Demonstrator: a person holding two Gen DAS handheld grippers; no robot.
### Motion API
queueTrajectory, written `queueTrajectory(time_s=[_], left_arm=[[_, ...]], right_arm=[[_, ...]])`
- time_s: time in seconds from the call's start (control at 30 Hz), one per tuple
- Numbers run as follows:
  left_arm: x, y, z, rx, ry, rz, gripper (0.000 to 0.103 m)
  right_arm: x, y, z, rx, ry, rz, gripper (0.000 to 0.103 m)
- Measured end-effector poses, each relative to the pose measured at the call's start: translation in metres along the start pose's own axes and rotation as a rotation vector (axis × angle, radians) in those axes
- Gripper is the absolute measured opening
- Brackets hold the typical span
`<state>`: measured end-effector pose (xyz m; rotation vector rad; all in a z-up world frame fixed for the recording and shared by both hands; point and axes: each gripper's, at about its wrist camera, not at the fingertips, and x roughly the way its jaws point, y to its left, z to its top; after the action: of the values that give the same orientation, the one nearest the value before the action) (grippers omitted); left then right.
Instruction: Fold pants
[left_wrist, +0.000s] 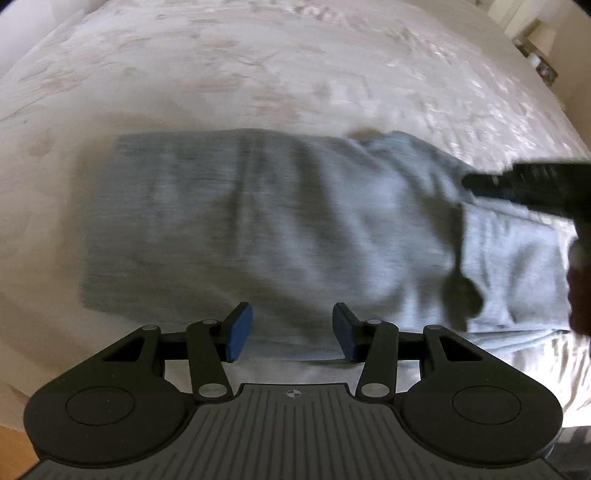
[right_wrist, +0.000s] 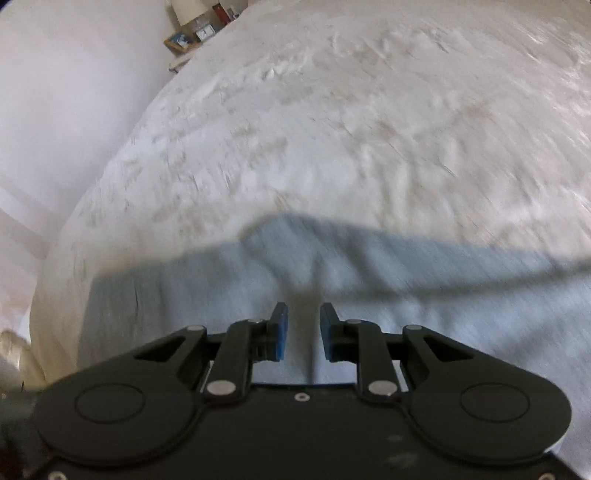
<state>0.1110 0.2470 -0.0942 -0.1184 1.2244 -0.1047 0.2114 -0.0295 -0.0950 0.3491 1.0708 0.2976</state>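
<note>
Grey pants (left_wrist: 258, 221) lie flat and folded lengthwise across the white bedspread (left_wrist: 295, 74). My left gripper (left_wrist: 292, 325) hovers open over their near edge, with nothing between its blue pads. In the left wrist view the right tool's black fingers (left_wrist: 491, 182) reach in over the right part of the pants and cast a shadow there. In its own view the right gripper (right_wrist: 303, 325) hangs above the grey pants (right_wrist: 406, 302). Its blue pads stand a narrow gap apart and no cloth is pinched between them. Both views are blurred by motion.
The patterned white bedspread (right_wrist: 369, 129) stretches far beyond the pants. A bedside table with a lamp and small items (right_wrist: 192, 33) stands past the bed's far corner. A hand (left_wrist: 580, 295) shows at the right edge. Wooden floor (left_wrist: 11, 450) shows at the lower left.
</note>
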Motion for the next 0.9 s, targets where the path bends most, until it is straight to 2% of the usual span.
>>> queueTrajectory(time_s=[0.17, 0.27, 0.37, 0.4, 0.47, 0.6, 0.67, 0.8, 0.9], left_arm=[[-0.005, 0.036, 0.003, -0.010, 0.007, 0.012, 0.046], [-0.006, 0.050, 0.006, -0.008, 0.015, 0.008, 0.046], [-0.006, 0.057, 0.008, -0.004, 0.020, 0.002, 0.046], [-0.007, 0.060, 0.008, 0.000, 0.020, 0.000, 0.046], [-0.008, 0.064, 0.007, 0.006, 0.021, -0.004, 0.047], [-0.008, 0.070, 0.009, 0.011, 0.014, -0.019, 0.047], [-0.009, 0.072, 0.011, 0.021, 0.006, -0.025, 0.047], [-0.010, 0.074, 0.013, 0.014, -0.011, -0.036, 0.047], [-0.008, 0.074, 0.016, 0.009, -0.018, -0.044, 0.047]], right_arm=[[0.056, 0.023, 0.033, 0.018, 0.004, -0.035, 0.016], [0.091, 0.023, 0.045, 0.043, 0.034, -0.058, 0.014], [0.123, 0.019, 0.056, 0.050, 0.069, -0.122, 0.007], [0.131, 0.017, 0.060, 0.054, 0.077, -0.134, 0.002], [0.140, 0.014, 0.067, 0.066, 0.077, -0.148, 0.000], [0.140, 0.010, 0.069, 0.104, 0.064, -0.148, 0.000], [0.129, 0.011, 0.065, 0.098, 0.043, -0.153, 0.007], [0.091, 0.020, 0.039, 0.085, 0.015, -0.114, 0.009], [0.074, 0.027, 0.005, 0.050, 0.047, -0.102, 0.010]])
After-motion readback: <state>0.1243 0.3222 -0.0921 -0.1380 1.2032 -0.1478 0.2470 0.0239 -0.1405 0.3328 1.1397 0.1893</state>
